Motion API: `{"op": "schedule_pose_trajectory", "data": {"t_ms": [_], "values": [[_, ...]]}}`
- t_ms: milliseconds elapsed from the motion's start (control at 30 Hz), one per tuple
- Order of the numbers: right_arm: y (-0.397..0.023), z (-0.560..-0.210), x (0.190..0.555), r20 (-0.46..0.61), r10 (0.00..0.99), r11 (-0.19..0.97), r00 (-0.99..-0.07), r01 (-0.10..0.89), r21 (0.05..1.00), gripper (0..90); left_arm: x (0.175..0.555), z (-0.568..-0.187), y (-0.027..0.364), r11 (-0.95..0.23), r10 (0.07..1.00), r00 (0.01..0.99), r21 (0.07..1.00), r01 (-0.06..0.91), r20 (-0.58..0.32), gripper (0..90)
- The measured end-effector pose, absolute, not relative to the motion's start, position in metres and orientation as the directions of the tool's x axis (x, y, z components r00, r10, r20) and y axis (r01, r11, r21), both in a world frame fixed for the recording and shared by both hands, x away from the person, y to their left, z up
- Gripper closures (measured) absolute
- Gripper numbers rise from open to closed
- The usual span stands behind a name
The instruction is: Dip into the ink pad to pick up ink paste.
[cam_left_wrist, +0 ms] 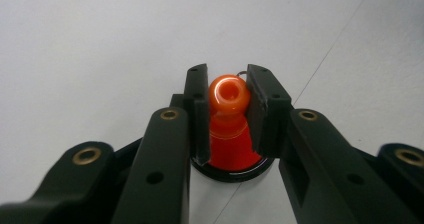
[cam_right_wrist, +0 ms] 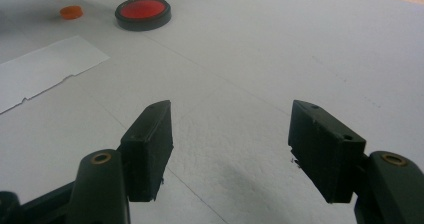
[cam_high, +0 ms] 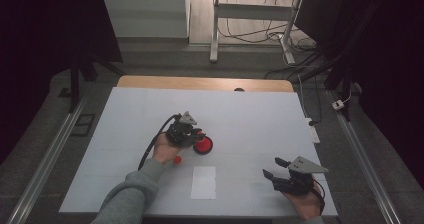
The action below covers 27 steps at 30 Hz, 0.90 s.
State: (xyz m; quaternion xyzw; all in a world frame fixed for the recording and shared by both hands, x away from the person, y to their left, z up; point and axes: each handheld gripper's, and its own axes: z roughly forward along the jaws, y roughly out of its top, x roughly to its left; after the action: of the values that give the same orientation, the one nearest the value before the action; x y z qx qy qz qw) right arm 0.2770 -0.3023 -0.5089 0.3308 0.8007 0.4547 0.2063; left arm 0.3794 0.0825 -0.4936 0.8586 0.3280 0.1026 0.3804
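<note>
Fingers (cam_left_wrist: 197, 109) of the left gripper (cam_high: 186, 132) clamp the orange knob (cam_left_wrist: 229, 95) near the table (cam_high: 250, 114) centre, so lift straight up without tilting, while the right gripper (cam_high: 277, 168) idles open near the front-right corner.

The high view is dim overall, its corners and sides falling to near black, while the white table (cam_high: 150, 109) and the floor strip beyond it catch the most light, perhaps from overhead. The picture is soft and grainy. In the left gripper view the orange knob (cam_left_wrist: 229, 95) shows a bright ring of glare, and the nearest black parts blur. The right gripper view is evenly lit, with a soft shadow on the table between the jaws and a hazy far edge.
</note>
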Motion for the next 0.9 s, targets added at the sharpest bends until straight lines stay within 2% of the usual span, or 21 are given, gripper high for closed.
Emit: {"op": "schedule_pose_trajectory", "data": {"t_ms": [467,900], "values": [[-0.304,-0.509,0.277,-0.028,0.719,0.366,-0.694,0.344,0.865,34.0,0.384,-0.507,0.072,-0.558,0.626,0.777,0.658,0.505,-0.066,72.8],[-0.303,-0.510,0.277,-0.028,0.718,0.369,-0.695,0.346,0.862,34.0,0.383,-0.507,0.070,-0.558,0.636,0.769,0.650,0.516,-0.065,73.1]]}}
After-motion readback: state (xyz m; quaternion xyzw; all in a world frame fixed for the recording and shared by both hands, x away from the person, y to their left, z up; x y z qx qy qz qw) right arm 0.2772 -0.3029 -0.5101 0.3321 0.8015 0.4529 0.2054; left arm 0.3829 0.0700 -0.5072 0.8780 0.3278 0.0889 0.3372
